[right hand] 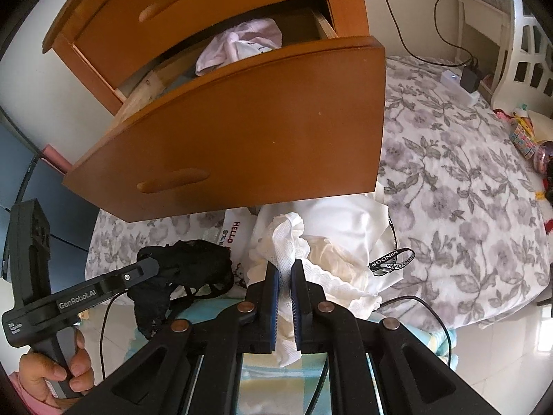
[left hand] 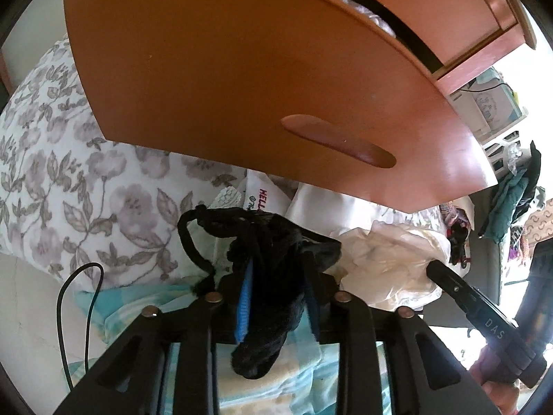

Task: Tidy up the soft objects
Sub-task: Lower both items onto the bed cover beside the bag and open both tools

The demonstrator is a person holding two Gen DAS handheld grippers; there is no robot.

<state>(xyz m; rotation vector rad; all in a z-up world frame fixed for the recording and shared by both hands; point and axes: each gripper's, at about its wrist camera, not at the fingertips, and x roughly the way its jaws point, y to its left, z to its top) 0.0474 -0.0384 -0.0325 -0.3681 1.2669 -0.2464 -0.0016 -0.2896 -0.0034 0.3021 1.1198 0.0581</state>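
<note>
While the left tool (left hand: 276,294) has its pads on a black lacy garment (left hand: 266,269), the right tool (right hand: 285,297) is clamped on a white garment (right hand: 293,263); both lie on the bed (right hand: 466,190), below the open drawer (right hand: 242,131) ahead. Readable: "GenRobot.AI" on the left tool, "HELLO" on white fabric (right hand: 238,231).

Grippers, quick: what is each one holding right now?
Left gripper: black lacy fabric garment lies between its fingers; whether they clamp it cannot be told.
Right gripper: closed on the white mesh cloth.
</note>
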